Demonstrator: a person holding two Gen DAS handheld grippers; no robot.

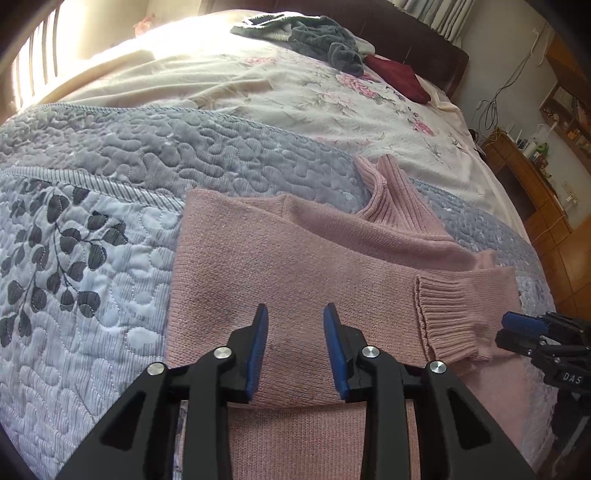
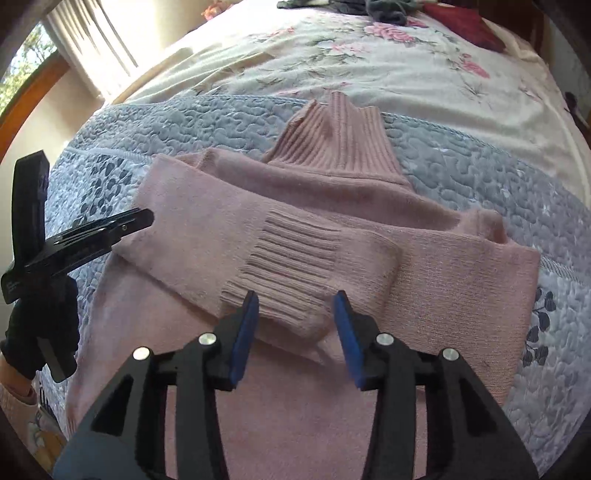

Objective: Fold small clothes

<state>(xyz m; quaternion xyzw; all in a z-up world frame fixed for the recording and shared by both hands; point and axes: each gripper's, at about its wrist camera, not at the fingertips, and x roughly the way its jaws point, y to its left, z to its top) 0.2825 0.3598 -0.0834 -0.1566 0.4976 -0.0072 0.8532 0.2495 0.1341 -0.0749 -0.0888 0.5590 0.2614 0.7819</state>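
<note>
A bed and what lies on it

We see a grey-blue quilted coverlet over a floral sheet. A pink turtleneck sweater lies flat on the quilt, sleeves folded across. Near the dark headboard sit a grey towel heap and a dark red cloth.

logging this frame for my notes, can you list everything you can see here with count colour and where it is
sweater: one, pink, turtleneck, flat on the quilt, sleeves folded across its body
quilt: one, blue-grey with leaf print, under the sweater
bedsheet: one, cream with pink flowers, beyond the quilt
grey clothes: a heap, far end of the bed
dark red cloth: one, beside the grey heap
wooden cabinet: brown, right of the bed
left gripper: black with blue pads, open above the sweater
right gripper: same, open over a ribbed cuff
</note>
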